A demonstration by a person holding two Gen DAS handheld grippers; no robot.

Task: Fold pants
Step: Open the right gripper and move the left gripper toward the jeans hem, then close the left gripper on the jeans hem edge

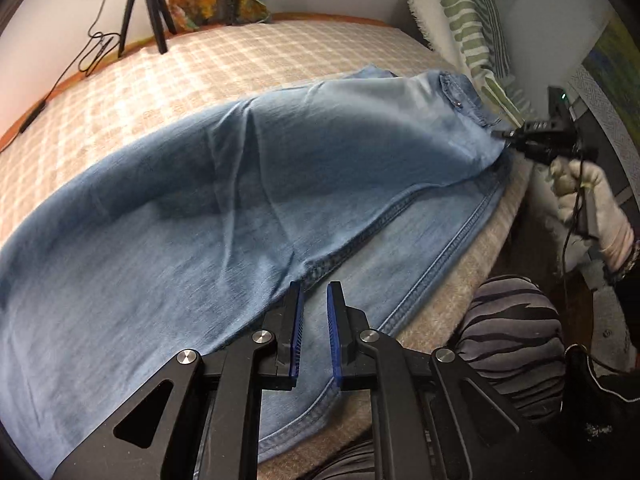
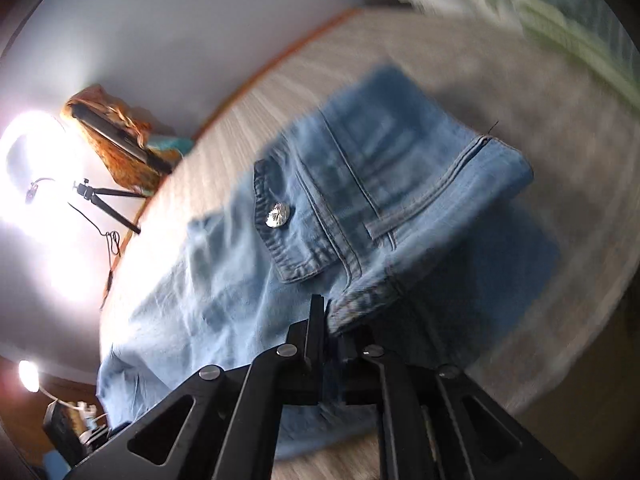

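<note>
Left wrist view has the jeans (image 1: 240, 184) on the bed (image 1: 200, 64), lengthwise fold underway, with right gripper (image 1: 505, 136) pinching the waistband and left gripper (image 1: 314, 316) clamped on a seam, crosswise folds still to go.

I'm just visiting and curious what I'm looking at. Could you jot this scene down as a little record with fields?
Garment: blue denim pants, partly folded over
Surface: checked bed cover
Left tool: nearly shut, pinching the pants' edge near a seam
Right tool: shut on the waistband end, which looks lifted
Button: shiny, on a pocket flap
Background: black tripod, green-striped pillow
</note>
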